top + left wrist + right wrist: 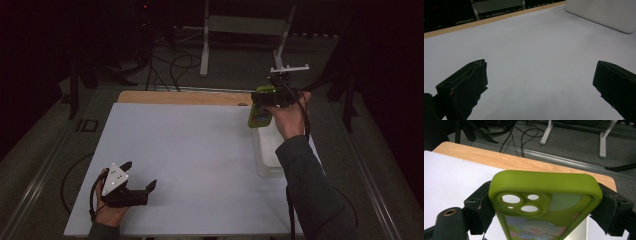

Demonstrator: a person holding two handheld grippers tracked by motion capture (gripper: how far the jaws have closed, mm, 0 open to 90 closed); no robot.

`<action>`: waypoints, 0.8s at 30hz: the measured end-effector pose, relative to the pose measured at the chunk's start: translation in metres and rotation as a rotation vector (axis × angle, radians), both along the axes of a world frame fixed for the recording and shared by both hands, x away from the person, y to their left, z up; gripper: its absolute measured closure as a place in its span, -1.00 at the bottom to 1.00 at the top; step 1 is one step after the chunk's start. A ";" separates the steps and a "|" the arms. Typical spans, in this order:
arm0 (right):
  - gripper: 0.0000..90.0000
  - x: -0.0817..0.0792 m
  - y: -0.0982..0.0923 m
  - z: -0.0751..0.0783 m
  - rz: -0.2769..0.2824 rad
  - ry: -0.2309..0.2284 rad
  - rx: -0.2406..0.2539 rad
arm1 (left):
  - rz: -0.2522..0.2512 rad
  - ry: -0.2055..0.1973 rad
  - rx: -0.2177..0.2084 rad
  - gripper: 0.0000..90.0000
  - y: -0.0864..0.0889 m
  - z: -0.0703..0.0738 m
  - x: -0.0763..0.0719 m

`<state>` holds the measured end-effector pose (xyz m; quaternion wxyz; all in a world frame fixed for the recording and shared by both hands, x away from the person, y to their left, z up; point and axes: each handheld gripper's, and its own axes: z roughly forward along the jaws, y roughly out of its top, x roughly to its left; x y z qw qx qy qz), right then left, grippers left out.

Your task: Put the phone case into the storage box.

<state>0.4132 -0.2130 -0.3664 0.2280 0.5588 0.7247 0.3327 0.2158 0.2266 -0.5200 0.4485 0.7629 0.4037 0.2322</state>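
So the right gripper is up at the far right of the table, jaws clamped on the sides of a lime-green soft rubber phone case with camera cutouts and a cartoon print inside. It's held in the air just over the far end of a shallow white rectangular tray on the right side. The left gripper sits low at the near left, jaws wide apart with nothing between them, over the white sheet covering the wooden tabletop.
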 end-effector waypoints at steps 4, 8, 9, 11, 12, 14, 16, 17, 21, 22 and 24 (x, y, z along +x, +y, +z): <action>-0.66 0.001 -0.004 0.000 -0.014 0.002 0.002 | -0.002 0.001 0.003 -1.00 -0.001 0.000 0.000; -0.66 0.002 -0.008 0.000 -0.027 0.001 -0.002 | -0.004 0.000 0.005 -1.00 -0.001 0.000 0.000; -0.66 0.003 -0.009 0.000 -0.029 0.001 0.000 | -0.004 0.000 0.006 -1.00 -0.001 0.000 0.000; -0.66 0.003 -0.010 0.000 -0.032 0.001 -0.002 | -0.004 0.001 0.006 -1.00 -0.001 -0.001 0.000; -0.66 0.003 -0.011 0.000 -0.036 0.001 -0.003 | -0.006 0.002 0.010 -1.00 -0.001 -0.001 0.000; -0.66 0.004 -0.013 0.000 -0.042 0.001 -0.006 | -0.005 0.002 0.010 -1.00 -0.002 -0.001 0.000; -0.66 0.005 -0.014 0.000 -0.046 0.000 -0.006 | -0.005 0.003 0.011 -1.00 -0.002 -0.001 0.000; -0.66 0.005 -0.015 0.001 -0.048 -0.002 -0.007 | -0.004 0.003 0.011 -1.00 -0.002 -0.001 0.000; -0.66 0.007 -0.017 0.001 -0.057 -0.003 -0.017 | -0.004 0.003 0.011 -1.00 -0.002 -0.001 0.000; -0.66 0.007 -0.018 0.001 -0.058 -0.004 -0.017 | -0.002 0.004 0.010 -1.00 -0.002 -0.001 0.000; -0.66 0.008 -0.019 0.001 -0.066 -0.004 -0.013 | -0.005 0.004 0.012 -1.00 -0.002 -0.001 0.000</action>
